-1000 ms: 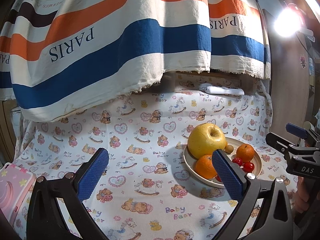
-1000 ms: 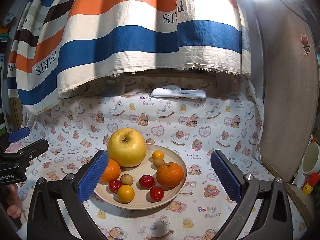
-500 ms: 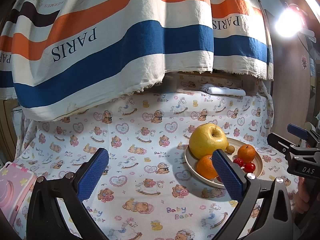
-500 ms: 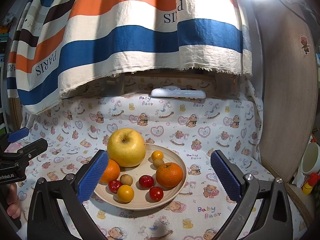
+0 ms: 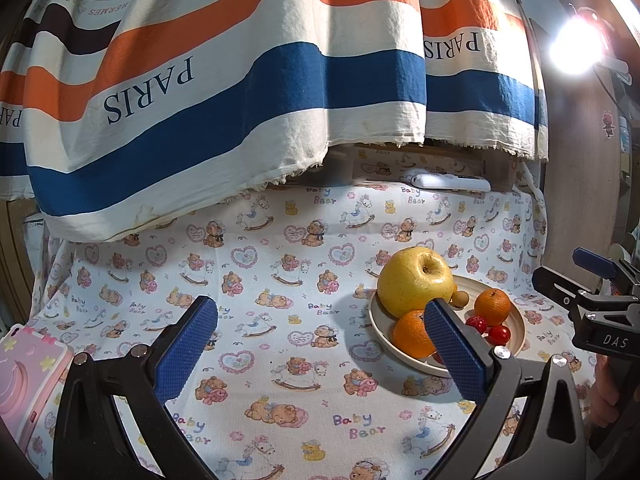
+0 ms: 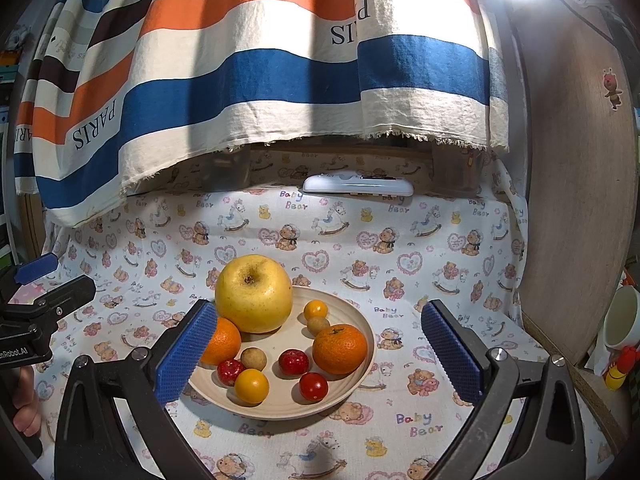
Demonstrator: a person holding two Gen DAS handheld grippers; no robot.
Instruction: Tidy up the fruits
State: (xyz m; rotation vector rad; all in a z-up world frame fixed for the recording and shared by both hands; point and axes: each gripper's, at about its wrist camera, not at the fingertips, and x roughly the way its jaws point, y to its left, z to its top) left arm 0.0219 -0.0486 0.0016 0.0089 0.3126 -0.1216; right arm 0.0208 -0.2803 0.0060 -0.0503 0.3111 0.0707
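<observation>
A: Left wrist view: left gripper wide open, nothing in it, hovering over bare cloth. Plate sits to its right with the yellow apple and oranges on it. Change in the last second?

B: Barely any, a slight drift, fruit sits the same. Pink toy camera at far left, well apart

A: Right wrist view?

B: Right gripper also wide open and empty, straddling the plate. All fruit I can see is on it: apple, two oranges, small tomatoes, little brown ones

A: So sorted already?

B: Fits a finished gather or fruit waiting to be moved out, can't say which. White remote at the back, striped towel overhanging it, mug off right, nothing blocks the plate
</observation>
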